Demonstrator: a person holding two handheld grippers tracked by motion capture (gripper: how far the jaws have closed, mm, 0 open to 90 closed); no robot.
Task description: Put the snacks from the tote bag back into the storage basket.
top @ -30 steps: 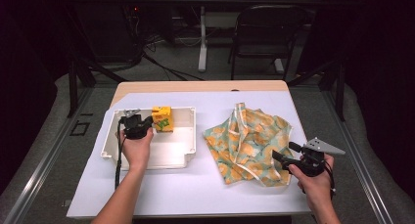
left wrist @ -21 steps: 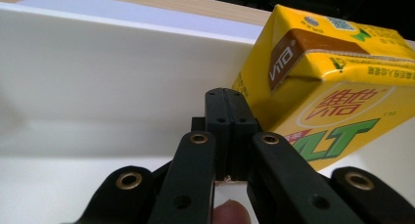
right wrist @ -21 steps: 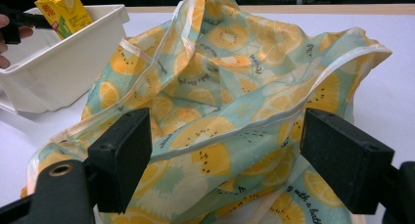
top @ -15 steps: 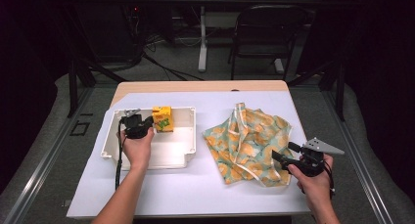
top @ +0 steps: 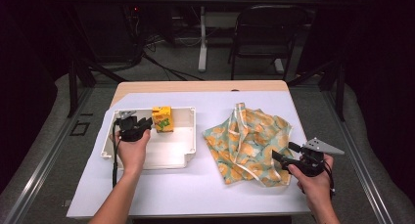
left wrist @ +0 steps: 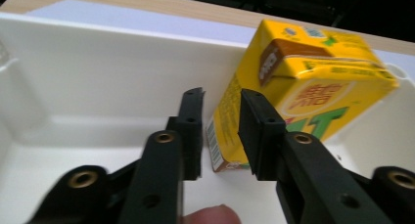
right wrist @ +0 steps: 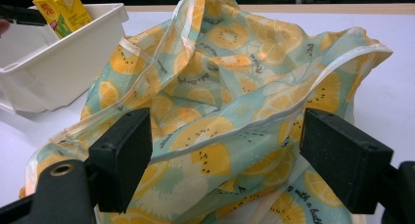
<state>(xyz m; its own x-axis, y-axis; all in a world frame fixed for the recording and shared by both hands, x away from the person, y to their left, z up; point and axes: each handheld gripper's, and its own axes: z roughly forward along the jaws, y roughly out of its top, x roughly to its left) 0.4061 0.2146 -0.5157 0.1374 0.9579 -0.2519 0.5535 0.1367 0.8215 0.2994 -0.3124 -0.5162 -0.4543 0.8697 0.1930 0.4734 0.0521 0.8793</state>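
A yellow drink carton (top: 162, 119) stands in the far part of a white tray (top: 147, 158). My left gripper (top: 146, 122) sits inside the tray just left of the carton. In the left gripper view its jaws (left wrist: 221, 99) have just been opening and stand a little apart, with the near edge of the carton (left wrist: 293, 87) just beyond the gap and nothing gripped. A fruit-print bag (top: 249, 136) lies crumpled on the right. My right gripper (top: 283, 150) is at its near right corner, open wide (right wrist: 225, 136), with the bag's cloth (right wrist: 220, 62) between the jaws but unpressed.
The tray and bag rest on a white sheet (top: 195, 185) over a wooden table (top: 195, 86). The tray wall (left wrist: 98, 62) rises close behind the left jaws. A folding chair (top: 264, 33) and cables stand on the floor beyond the table.
Both hands, the carton and the bag stay where they were. The left gripper's jaws seem to have parted a little beside the carton.
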